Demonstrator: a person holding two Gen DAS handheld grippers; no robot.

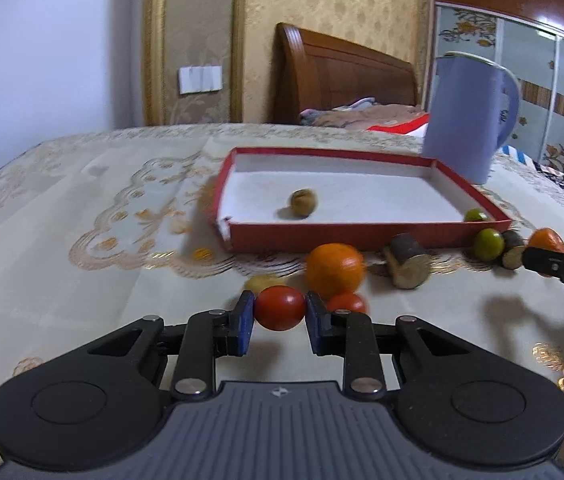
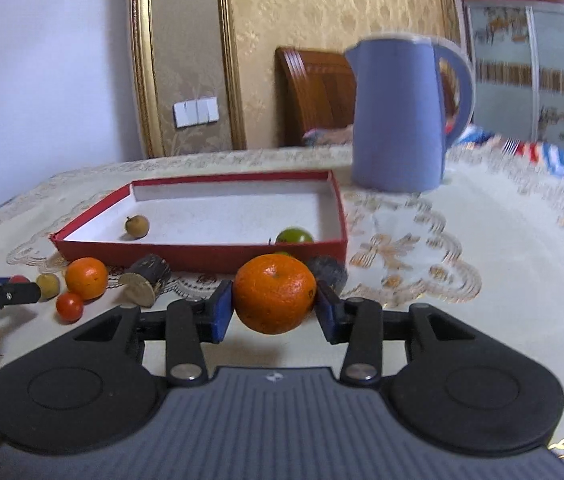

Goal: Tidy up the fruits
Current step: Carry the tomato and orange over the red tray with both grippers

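My left gripper (image 1: 280, 312) is shut on a red tomato (image 1: 281, 307), held just above the tablecloth. Behind it lie an orange (image 1: 335, 270), a second tomato (image 1: 346, 303) and a small yellowish fruit (image 1: 264, 282). My right gripper (image 2: 275, 308) is shut on another orange (image 2: 275, 294), in front of the red tray (image 2: 198, 254). Inside the tray sit a brown round fruit (image 2: 137, 227) and a green fruit (image 2: 294, 236). Another green fruit (image 1: 489, 244) lies outside the tray's near wall.
A blue kettle (image 2: 402, 120) stands behind the tray's right corner. Two short wood logs (image 1: 408, 260) (image 1: 512, 250) lie in front of the tray. A wooden bed headboard (image 1: 342, 76) and a wall are beyond the table.
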